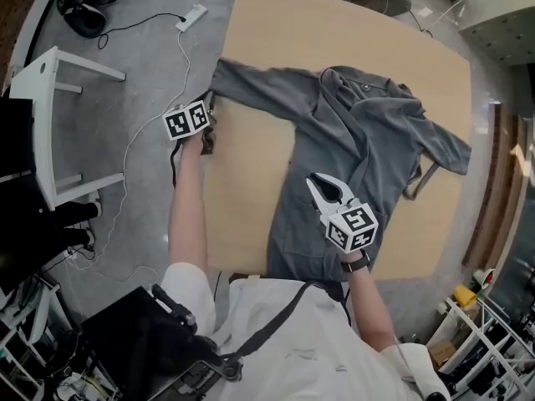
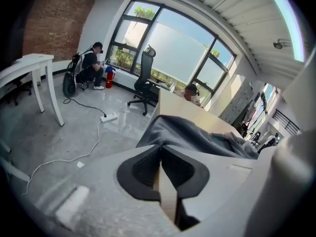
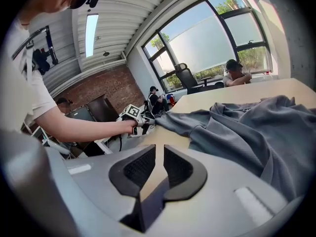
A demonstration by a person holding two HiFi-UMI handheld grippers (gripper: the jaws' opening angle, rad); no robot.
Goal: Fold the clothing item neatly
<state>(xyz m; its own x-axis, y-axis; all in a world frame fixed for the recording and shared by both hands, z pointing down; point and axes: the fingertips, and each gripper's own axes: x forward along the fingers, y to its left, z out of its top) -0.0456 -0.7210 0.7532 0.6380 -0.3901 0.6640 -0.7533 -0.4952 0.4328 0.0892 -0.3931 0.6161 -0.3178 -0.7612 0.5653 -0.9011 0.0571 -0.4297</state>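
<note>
Trailing rightward from its cuff (image 1: 221,78), clamped in the fingers of the left gripper (image 2: 160,148), lies the sleeve (image 1: 263,90) of the grey long-sleeved shirt (image 1: 368,140); the right gripper (image 3: 159,152) hovers slightly parted, empty.

Head view steeply overhead; both gripper views low across shared shirt (image 1: 359,157)

- White side table (image 1: 50,82) on the grey floor (image 1: 142,73), left of the worktop (image 1: 251,165).
- White power strip (image 1: 191,17) on that floor.
- Black office chair (image 2: 144,80) near the windows (image 2: 168,43).
</note>
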